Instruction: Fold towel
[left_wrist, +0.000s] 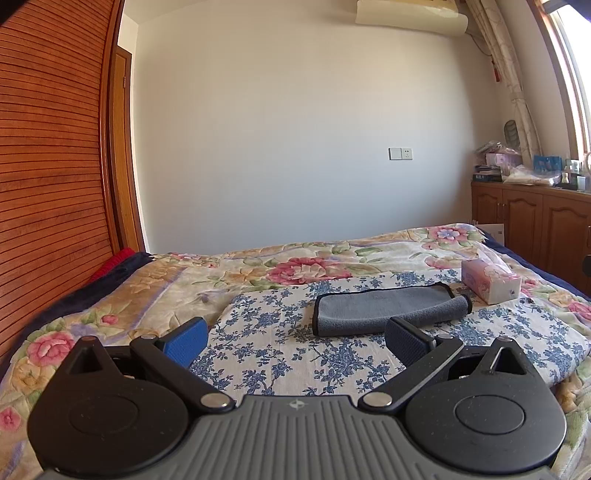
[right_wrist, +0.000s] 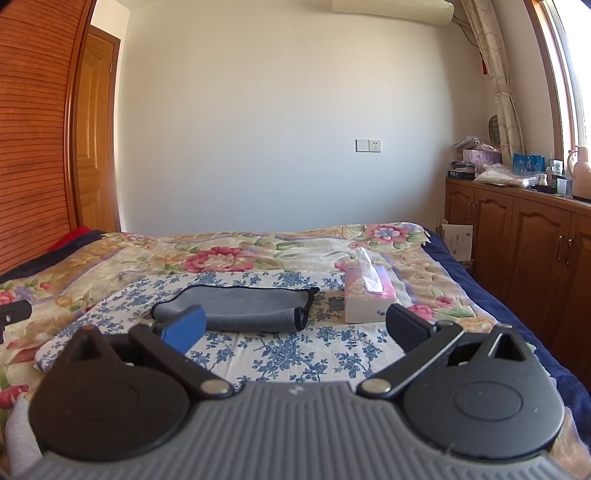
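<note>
A grey towel (left_wrist: 384, 308) with a dark hem lies folded on a blue-flowered cloth (left_wrist: 280, 354) spread over the bed. Its right end is rolled over into a loop. My left gripper (left_wrist: 295, 341) hangs open above the cloth, just short of the towel's near edge, with nothing between its blue pads. In the right wrist view the same towel (right_wrist: 240, 306) lies ahead and slightly left. My right gripper (right_wrist: 295, 326) is open too, its left pad in front of the towel's near left part, not touching it.
A pink tissue box (left_wrist: 489, 282) stands right of the towel, also the tissue box (right_wrist: 365, 299). A floral quilt (left_wrist: 122, 291) covers the bed. Wooden cabinets (right_wrist: 524, 243) line the right wall, a slatted wardrobe (left_wrist: 48, 184) the left. A black gripper part (right_wrist: 13, 314) shows at the far left.
</note>
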